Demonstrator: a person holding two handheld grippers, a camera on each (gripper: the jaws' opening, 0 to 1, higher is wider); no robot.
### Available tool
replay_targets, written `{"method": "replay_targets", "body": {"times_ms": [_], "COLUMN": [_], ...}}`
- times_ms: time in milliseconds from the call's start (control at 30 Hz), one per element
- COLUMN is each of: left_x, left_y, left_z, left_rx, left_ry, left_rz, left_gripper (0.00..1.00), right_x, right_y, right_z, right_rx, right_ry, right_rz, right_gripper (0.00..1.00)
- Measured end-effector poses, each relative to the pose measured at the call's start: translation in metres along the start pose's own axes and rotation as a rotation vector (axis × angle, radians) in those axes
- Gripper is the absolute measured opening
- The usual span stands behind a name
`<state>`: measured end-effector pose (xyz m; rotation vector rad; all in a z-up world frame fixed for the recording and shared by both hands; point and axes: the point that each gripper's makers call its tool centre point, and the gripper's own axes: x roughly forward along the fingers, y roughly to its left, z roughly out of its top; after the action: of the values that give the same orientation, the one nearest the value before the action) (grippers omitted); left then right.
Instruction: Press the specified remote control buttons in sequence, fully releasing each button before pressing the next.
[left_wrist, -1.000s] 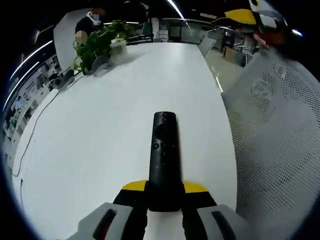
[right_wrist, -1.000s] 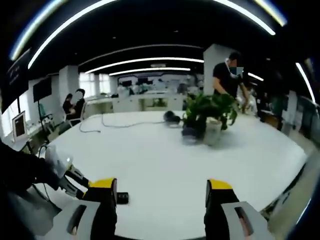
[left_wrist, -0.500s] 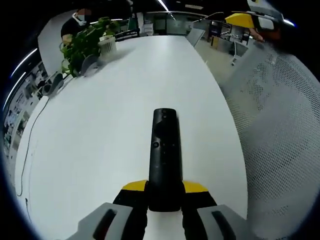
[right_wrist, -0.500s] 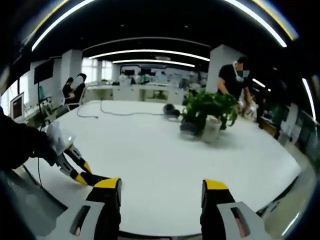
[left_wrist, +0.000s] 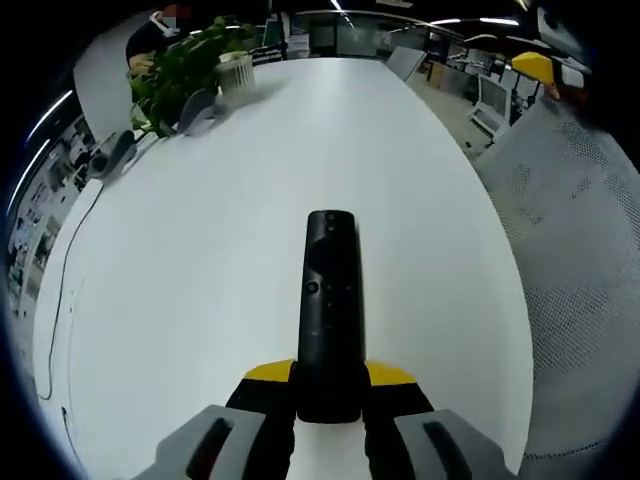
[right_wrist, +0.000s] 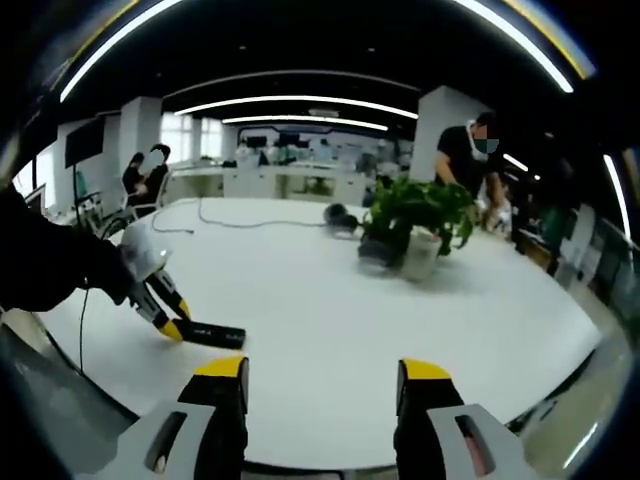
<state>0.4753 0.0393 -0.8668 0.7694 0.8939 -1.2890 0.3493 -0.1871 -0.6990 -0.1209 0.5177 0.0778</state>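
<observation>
The left gripper (left_wrist: 329, 385) has its 2 jaws clamped on the near end of the black remote (left_wrist: 329, 300), which sticks straight out over the white table (left_wrist: 200, 250), while the right gripper (right_wrist: 322, 385) hangs spread apart, holding nothing, off to the remote's side.

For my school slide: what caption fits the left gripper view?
Left gripper holding a black remote over a white table.
</observation>
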Motion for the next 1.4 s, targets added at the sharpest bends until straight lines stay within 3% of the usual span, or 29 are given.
{"method": "replay_targets", "body": {"times_ms": [500,833,1400], "left_x": [0.000,0.000,0.002], "left_y": [0.034,0.054,0.094], "left_z": [0.000,0.001,0.005], "left_rx": [0.021,-0.003,-0.025], "left_ry": [0.041,0.039,0.085], "left_rz": [-0.019,-0.011,-0.004], "left_gripper": [0.24,0.24,0.24], "right_x": [0.002,0.003,0.004], "right_y": [0.001,0.000,0.000], "right_z": [-0.004,-0.005,-0.010], "right_rx": [-0.011,-0.014,-0.022], "right_ry": [0.029,0.033,0.059], "right_rz": [0.001,0.000,0.004], "right_gripper": [0.53,0.52,0.49]}}
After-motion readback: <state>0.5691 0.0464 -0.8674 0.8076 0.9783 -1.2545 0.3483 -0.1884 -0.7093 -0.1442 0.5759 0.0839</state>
